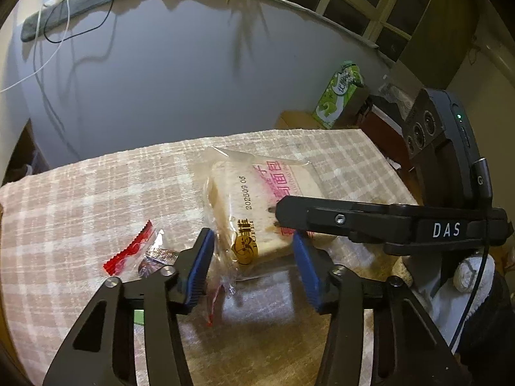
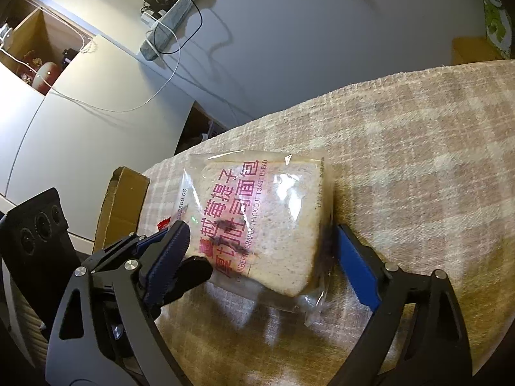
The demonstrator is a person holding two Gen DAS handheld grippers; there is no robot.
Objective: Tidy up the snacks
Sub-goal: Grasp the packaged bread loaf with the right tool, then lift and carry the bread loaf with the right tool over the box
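A clear-wrapped slice of thick toast bread (image 1: 254, 206) with pink print lies tilted on the checked tablecloth (image 1: 80, 199), its near end raised. My left gripper (image 1: 254, 267) has its blue pads against both sides of that near end. In the right wrist view one left finger (image 2: 193, 270) rests on the bread (image 2: 273, 218) at its near left corner. My right gripper (image 2: 260, 257) stands wide, its pads close beside the package's left and right edges without clearly pressing. One of its black fingers (image 1: 322, 218) crosses over the bread in the left wrist view.
A red candy wrapper (image 1: 128, 254) and a silver one (image 1: 157, 254) lie left of the bread, and another red wrapper (image 1: 214, 305) lies under it. A cardboard box flap (image 2: 122, 206) stands at the table's left end. A green tissue pack (image 1: 338, 96) sits beyond.
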